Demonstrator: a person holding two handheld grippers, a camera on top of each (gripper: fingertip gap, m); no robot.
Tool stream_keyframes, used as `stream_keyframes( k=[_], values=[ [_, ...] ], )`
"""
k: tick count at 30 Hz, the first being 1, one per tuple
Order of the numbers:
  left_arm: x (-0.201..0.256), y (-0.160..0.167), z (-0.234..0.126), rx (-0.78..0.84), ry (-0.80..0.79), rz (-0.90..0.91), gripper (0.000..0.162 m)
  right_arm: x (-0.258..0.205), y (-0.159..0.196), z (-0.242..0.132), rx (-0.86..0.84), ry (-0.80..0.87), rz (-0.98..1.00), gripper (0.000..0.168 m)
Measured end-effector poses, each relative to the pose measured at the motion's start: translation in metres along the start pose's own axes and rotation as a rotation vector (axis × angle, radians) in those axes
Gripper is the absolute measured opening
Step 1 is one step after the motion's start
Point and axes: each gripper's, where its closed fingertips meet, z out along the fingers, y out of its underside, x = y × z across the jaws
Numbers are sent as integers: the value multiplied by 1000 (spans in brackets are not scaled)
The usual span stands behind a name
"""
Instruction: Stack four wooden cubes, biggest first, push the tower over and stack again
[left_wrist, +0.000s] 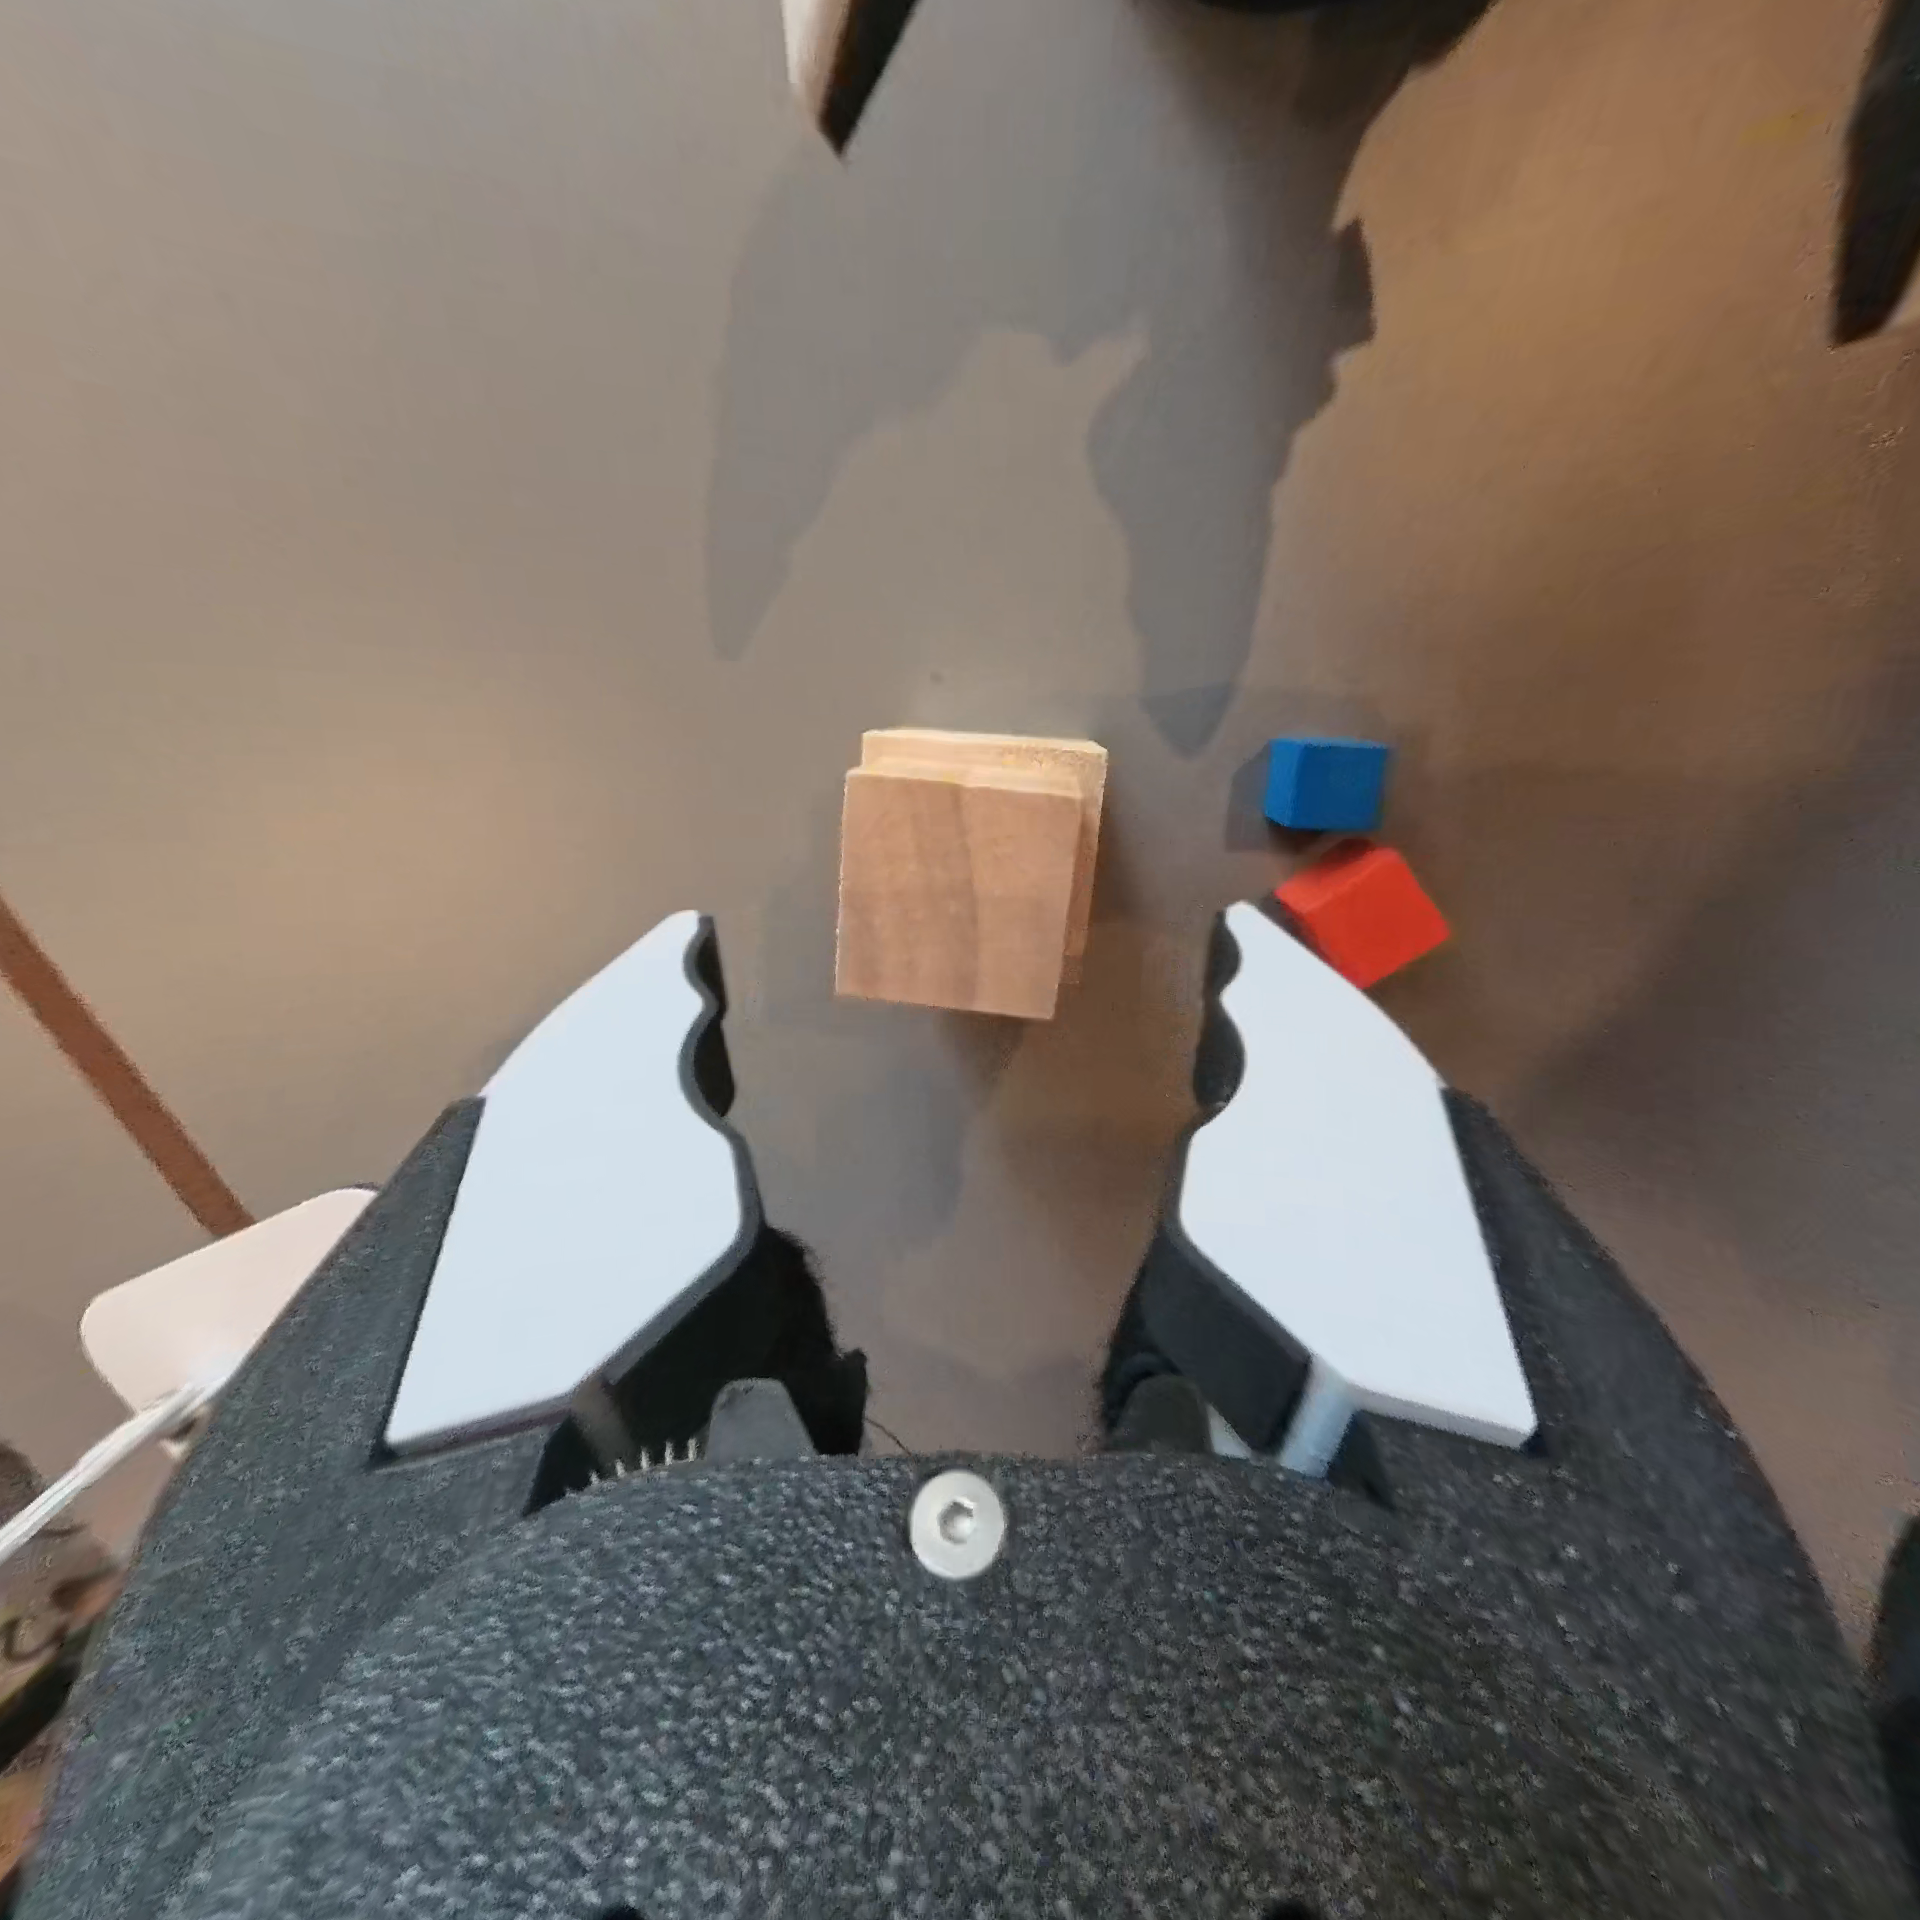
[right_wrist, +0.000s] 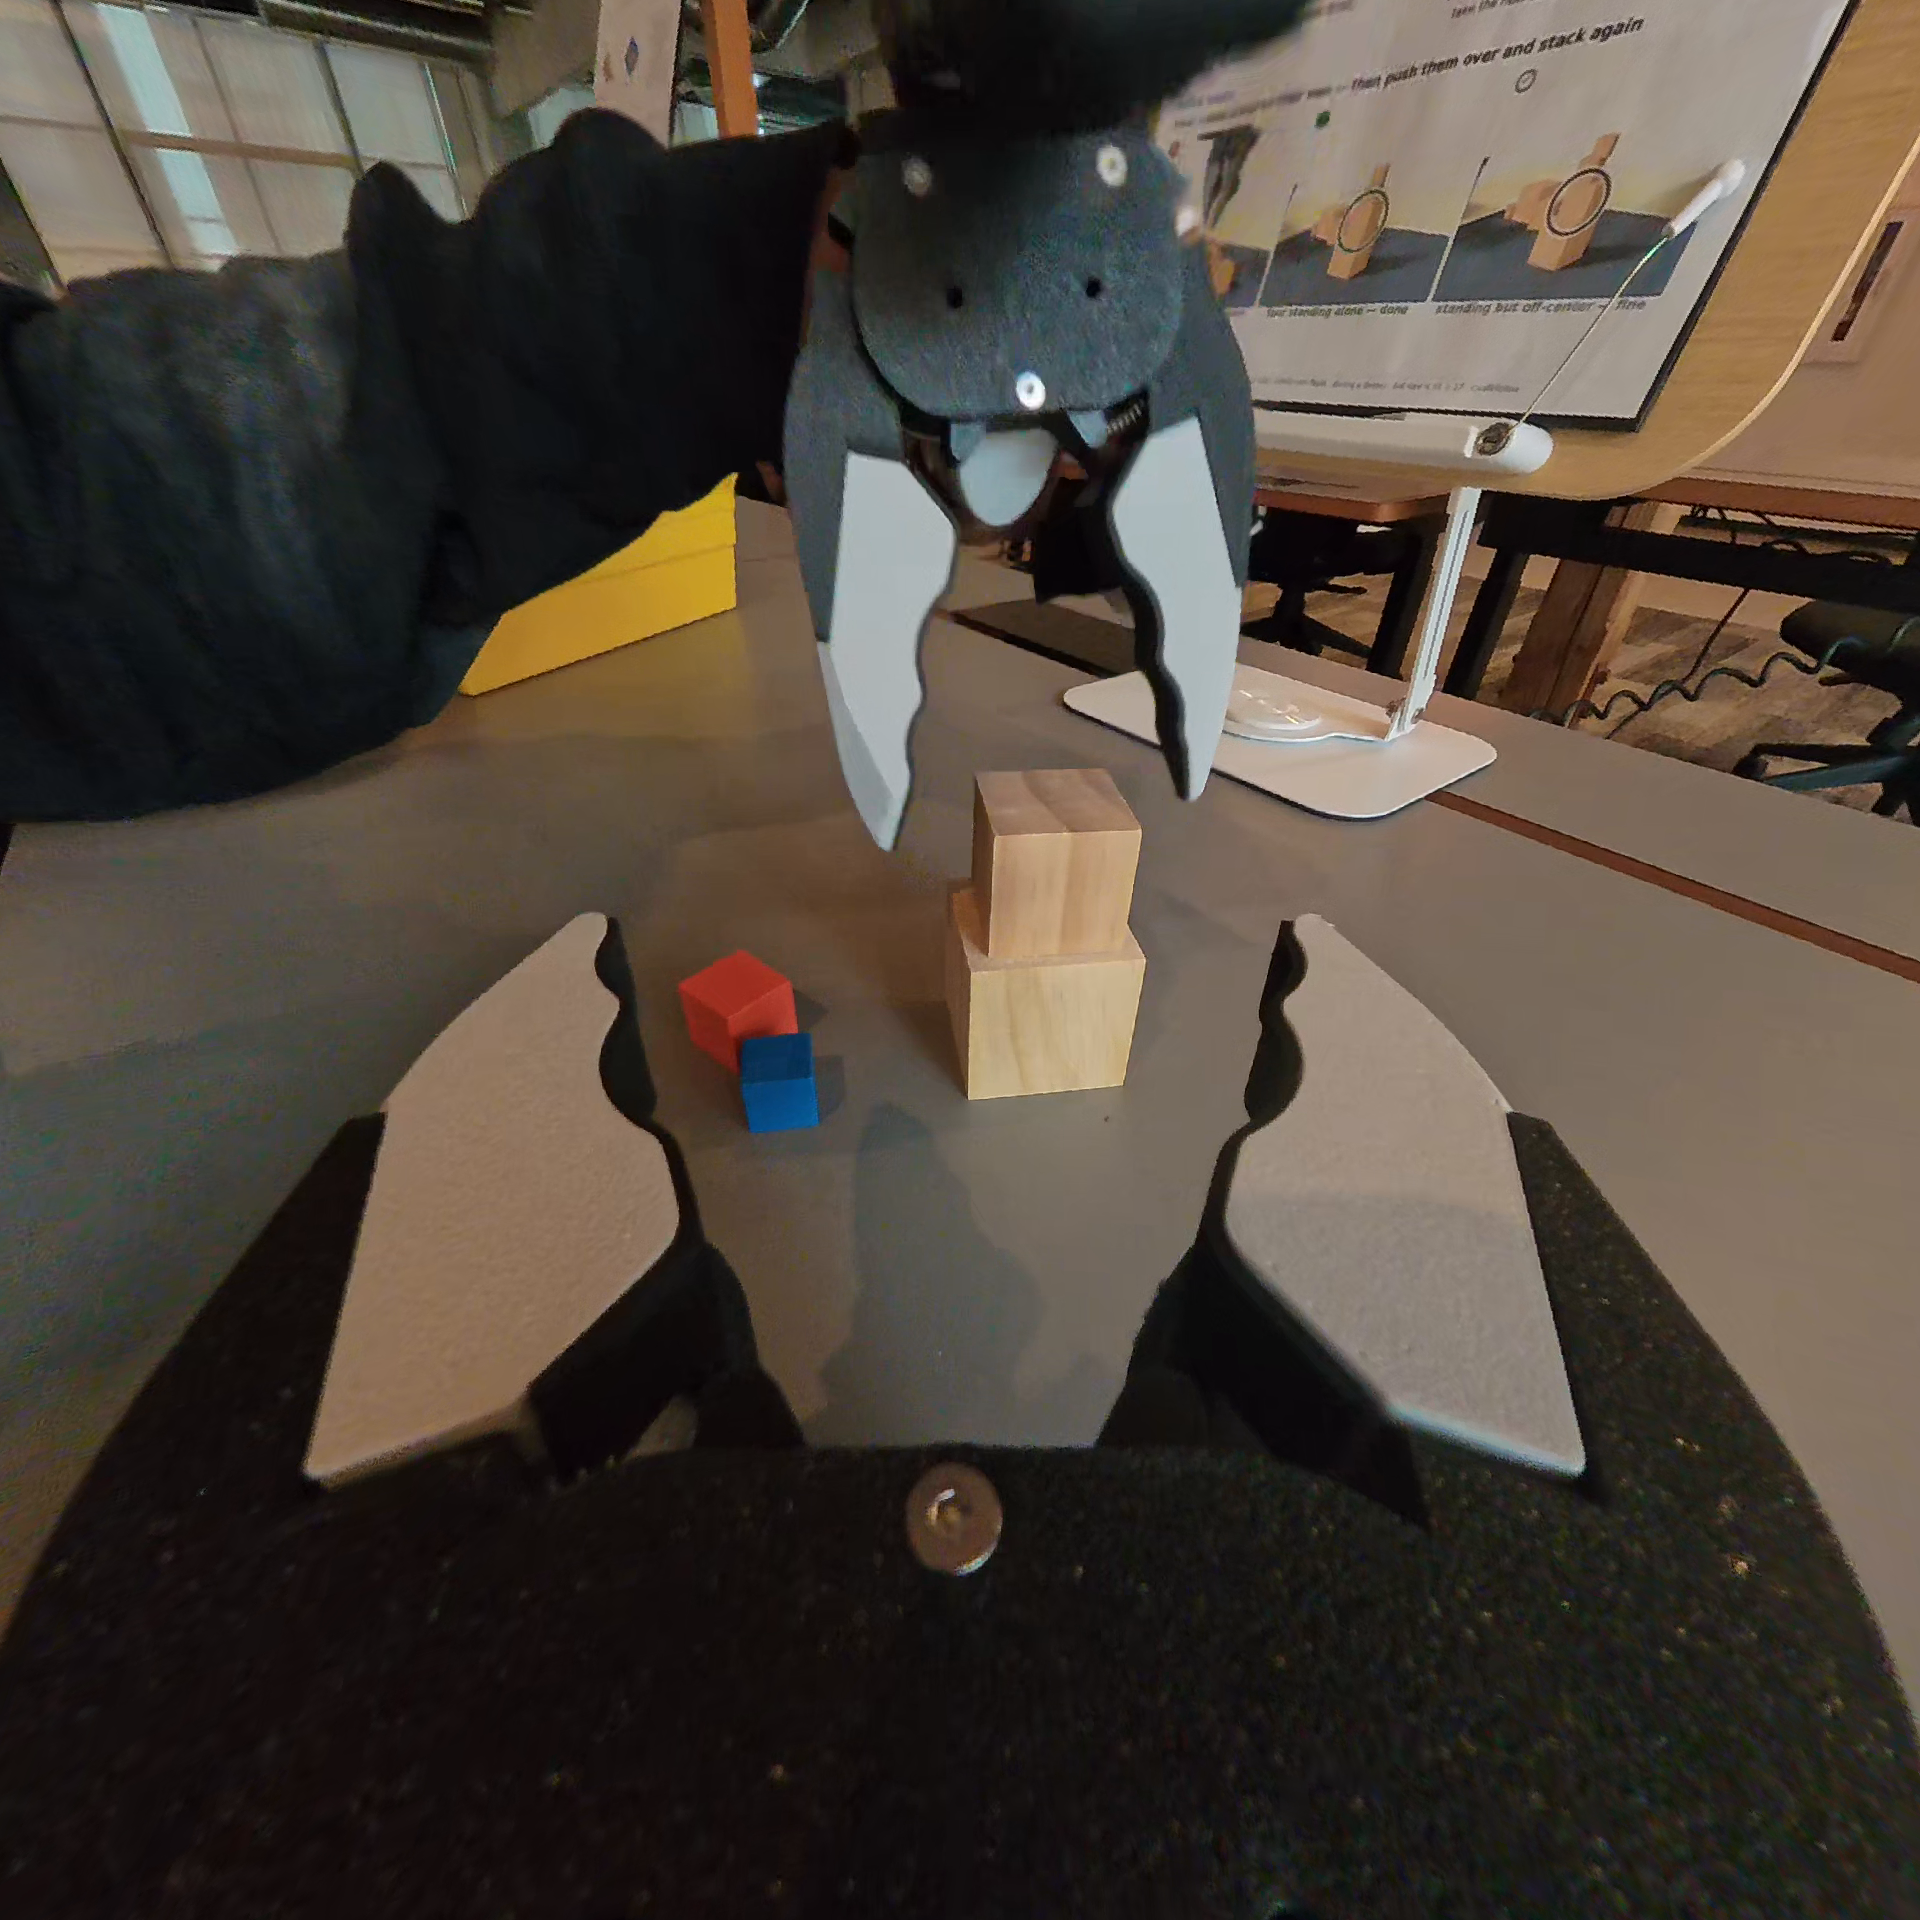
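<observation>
Two plain wooden cubes stand stacked on the grey table: the medium cube on the larger cube, slightly off-centre. From above, the medium cube hides most of the larger cube. A red cube and a smaller blue cube lie touching beside the stack, and both the red cube and the blue cube also show in the left wrist view. My left gripper is open and empty, pointing down just above the stack. My right gripper is open and empty, low in front of the stack.
A yellow box sits at the back left behind a black sleeve. A white stand base holding an instruction board stands at the back right. Its corner and a cable show in the left wrist view.
</observation>
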Motion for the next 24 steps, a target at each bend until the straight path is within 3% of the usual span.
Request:
stream_keyframes(
  k=[3,5,8,11,16,20,24],
  values=[
    [-1,-4,-19,136,-125,6,105,0,0,0,1,-1,3,113],
    [3,-2,-33,227,-184,-17,109,0,0,0,-4,-3,0,113],
    [21,7,-48,327,-212,-51,105,-1,1,1,-6,-4,-4,113],
    [66,9,-47,393,-112,3,89,-1,1,1,-14,-7,-6,113],
    [121,21,-7,284,44,139,74,-2,2,2,-19,-8,-8,113],
    [117,28,26,191,52,172,65,-1,1,0,-6,-2,-8,113],
    [104,27,36,158,26,249,58,0,0,0,0,-2,-3,112]
  ],
)
